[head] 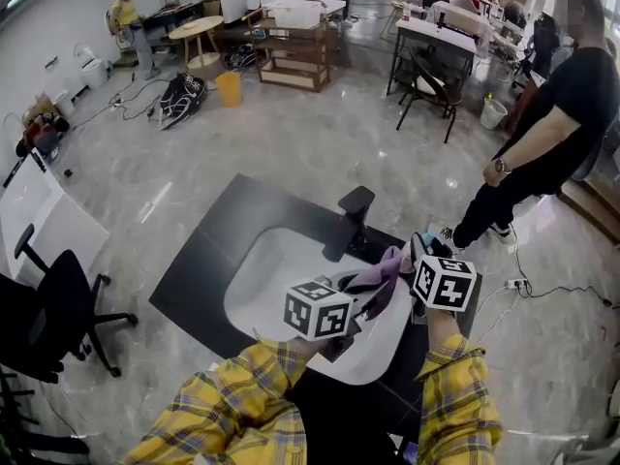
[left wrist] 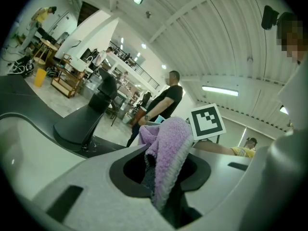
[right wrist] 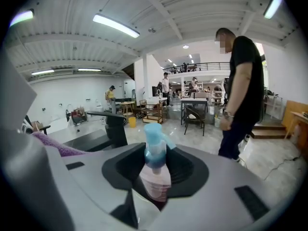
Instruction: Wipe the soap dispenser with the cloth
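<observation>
Purple terry cloth (left wrist: pixel 166 153) fills the middle of the left gripper view. It stands up from between the jaws of the left gripper (left wrist: pixel 161 177), which are closed on its lower part, and its free end folds over at the top. Behind the cloth the marker cube (left wrist: pixel 207 122) of the other gripper shows just beside it.

The right gripper (right wrist: pixel 155 186) is clamped on the soap dispenser (right wrist: pixel 155 170) — a pale pink bottle with a light blue pump head. The jaws press on the bottle body and the pump rises above them, roughly upright in that view. At the left edge of the same view a strip of the cloth is visible.

In the head view both grippers are held close together above the right part of the white sink (head: pixel 266 269), which is set in a black counter (head: pixel 203 260). The cloth hangs between the two cubes. The dispenser itself is mostly covered there, so I cannot say if the cloth touches it. The black faucet (head: pixel 351 219) stands behind the sink, apart from both grippers. A person in black clothes (head: pixel 562 124) stands on the floor to the right — well apart from the counter.
</observation>
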